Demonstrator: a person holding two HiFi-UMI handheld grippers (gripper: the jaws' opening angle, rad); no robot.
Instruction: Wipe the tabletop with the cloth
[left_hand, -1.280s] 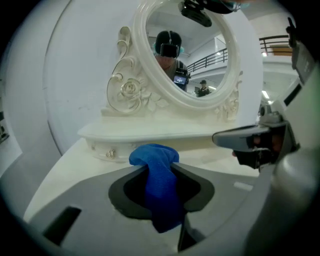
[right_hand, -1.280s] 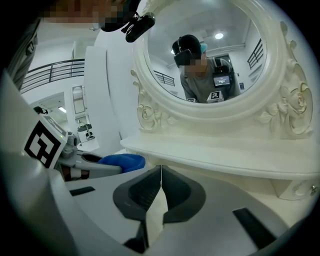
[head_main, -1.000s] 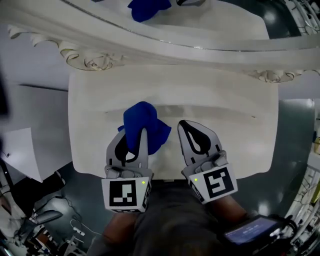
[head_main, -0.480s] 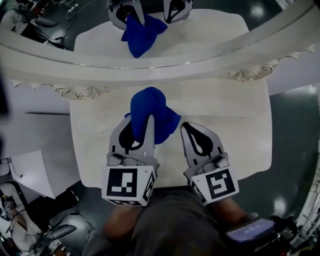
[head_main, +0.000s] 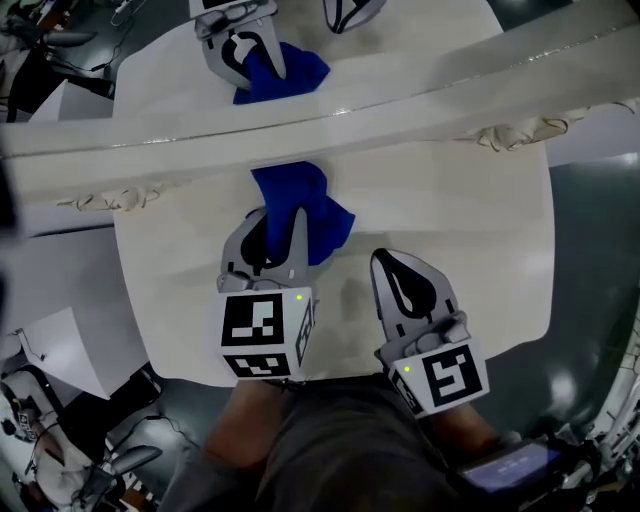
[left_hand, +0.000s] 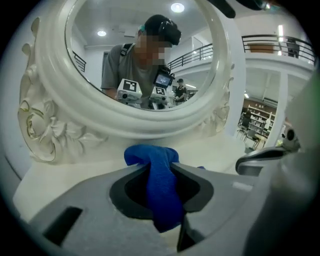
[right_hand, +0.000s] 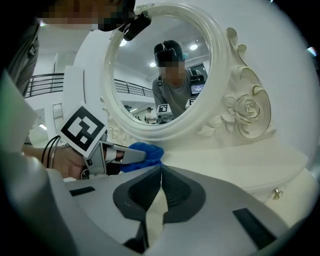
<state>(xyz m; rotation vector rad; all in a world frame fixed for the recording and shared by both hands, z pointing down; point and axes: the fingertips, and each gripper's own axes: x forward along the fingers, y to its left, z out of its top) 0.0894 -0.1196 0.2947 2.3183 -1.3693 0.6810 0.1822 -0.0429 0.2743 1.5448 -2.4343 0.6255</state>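
Note:
A blue cloth (head_main: 300, 205) lies bunched on the white tabletop (head_main: 460, 230), close to the base of an ornate white mirror frame (head_main: 330, 115). My left gripper (head_main: 283, 215) is shut on the cloth; in the left gripper view the blue cloth (left_hand: 160, 190) hangs pinched between the jaws, with its bunched end near the mirror frame (left_hand: 115, 125). My right gripper (head_main: 385, 262) hovers over the tabletop to the right of the cloth, shut with nothing in it. In the right gripper view its tips (right_hand: 160, 167) meet, and the cloth (right_hand: 145, 152) shows to the left.
The mirror (head_main: 300, 30) runs across the back of the table and reflects both grippers and the cloth. The table's front edge (head_main: 200, 370) is near my body. Dark floor with cables and stands (head_main: 60, 440) lies to the left.
My left gripper has pushed the cloth forward across the tabletop toward the mirror frame. The right gripper has stayed near the front of the table, still shut.

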